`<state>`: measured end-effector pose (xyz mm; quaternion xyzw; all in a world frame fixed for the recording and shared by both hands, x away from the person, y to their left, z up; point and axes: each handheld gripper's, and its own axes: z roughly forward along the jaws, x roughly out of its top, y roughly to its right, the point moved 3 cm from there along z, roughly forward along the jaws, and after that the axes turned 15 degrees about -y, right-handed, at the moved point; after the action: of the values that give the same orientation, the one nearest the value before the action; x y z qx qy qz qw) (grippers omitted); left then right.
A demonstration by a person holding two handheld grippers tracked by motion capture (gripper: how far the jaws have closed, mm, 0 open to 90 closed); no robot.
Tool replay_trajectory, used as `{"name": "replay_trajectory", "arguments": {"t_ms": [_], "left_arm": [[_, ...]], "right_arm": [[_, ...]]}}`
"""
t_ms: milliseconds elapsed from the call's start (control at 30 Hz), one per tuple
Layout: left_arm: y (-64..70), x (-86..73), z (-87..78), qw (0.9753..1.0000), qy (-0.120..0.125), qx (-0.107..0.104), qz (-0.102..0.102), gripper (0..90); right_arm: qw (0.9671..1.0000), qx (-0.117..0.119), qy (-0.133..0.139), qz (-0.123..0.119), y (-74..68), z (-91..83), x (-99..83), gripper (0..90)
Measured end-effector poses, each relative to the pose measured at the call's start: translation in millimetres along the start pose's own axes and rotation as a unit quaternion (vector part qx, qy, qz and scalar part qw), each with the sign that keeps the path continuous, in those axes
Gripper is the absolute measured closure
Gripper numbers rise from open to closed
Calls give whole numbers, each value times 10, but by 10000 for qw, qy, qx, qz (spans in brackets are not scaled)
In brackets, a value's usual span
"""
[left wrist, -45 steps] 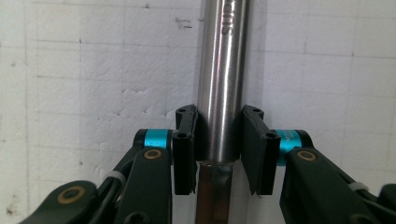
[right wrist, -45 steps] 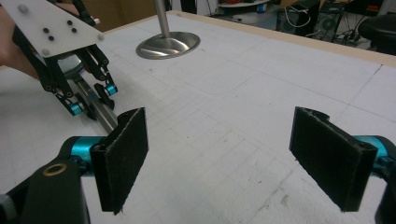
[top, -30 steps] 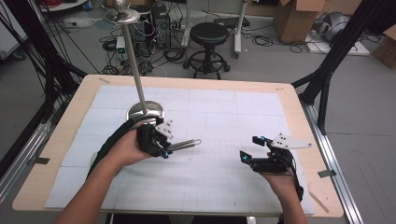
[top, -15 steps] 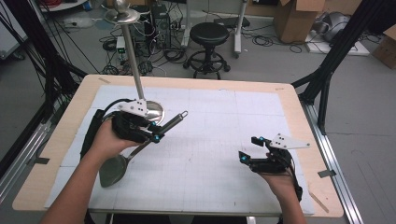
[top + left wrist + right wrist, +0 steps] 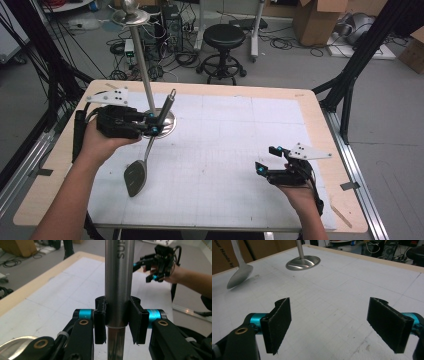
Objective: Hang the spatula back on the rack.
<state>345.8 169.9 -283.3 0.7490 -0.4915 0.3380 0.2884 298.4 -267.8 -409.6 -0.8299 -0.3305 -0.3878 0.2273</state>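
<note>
My left tongs (image 5: 156,124) clamp the handle of a long metal spoon (image 5: 146,156), lifted and tilted above the table (image 5: 225,150) beside the stand's round base (image 5: 169,125). My right tongs (image 5: 266,161) hang wide open, well apart.

Wooden table (image 5: 57,165) carrying a white gridded mat (image 5: 225,165); lying on it toward ten o'clock, the round base (image 5: 167,125) of an upright metal stand.
</note>
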Motion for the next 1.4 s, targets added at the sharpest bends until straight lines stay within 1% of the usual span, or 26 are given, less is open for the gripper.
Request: {"name": "replay_trajectory", "arguments": {"t_ms": [67, 233, 400, 500, 567, 667, 833, 1000, 1133, 1233, 1333, 1400], "left_arm": [[-18, 2, -51, 9999, 124, -7, -47, 691], [-76, 23, -191, 9990, 409, -1, -159, 692], [-103, 79, -312, 9988, 445, 119, -153, 692], [-137, 105, -392, 9986, 471, 161, -200, 692], [-173, 113, -440, 9984, 455, 230, -237, 692], [-225, 148, -542, 9977, 507, 344, -303, 692], [-263, 234, -709, 9970, 523, 496, -273, 692], [-311, 318, -857, 9956, 532, 700, -316, 692], [-352, 356, -930, 9944, 565, 819, -366, 692], [-399, 353, -956, 9928, 586, 922, -482, 692], [-455, 354, -973, 9911, 542, 1059, -604, 692], [-484, 362, -970, 9903, 487, 1134, -644, 692]], "right_arm": [[10000, -4, 7, -32, 1, 2, 1, 185], [10000, 4, 14, -21, -1, -1, 2, 185], [10000, 13, 7, -28, 1, 2, 2, 185], [10000, 9, -1, -23, 1, 4, 2, 185], [10000, 12, -2, -23, 0, 5, 2, 185], [10000, 24, -15, -10, -3, 5, 1, 185], [10000, 10, -1, -24, 3, 6, 1, 185], [10000, 11, -15, -36, 1, 15, 2, 185], [10000, 28, -12, -20, -2, 13, 2, 185], [10000, 32, -10, -12, -3, 13, 2, 185], [10000, 40, -6, -7, -3, 11, 3, 185], [10000, 40, -11, -9, -3, 10, 2, 185]]}}
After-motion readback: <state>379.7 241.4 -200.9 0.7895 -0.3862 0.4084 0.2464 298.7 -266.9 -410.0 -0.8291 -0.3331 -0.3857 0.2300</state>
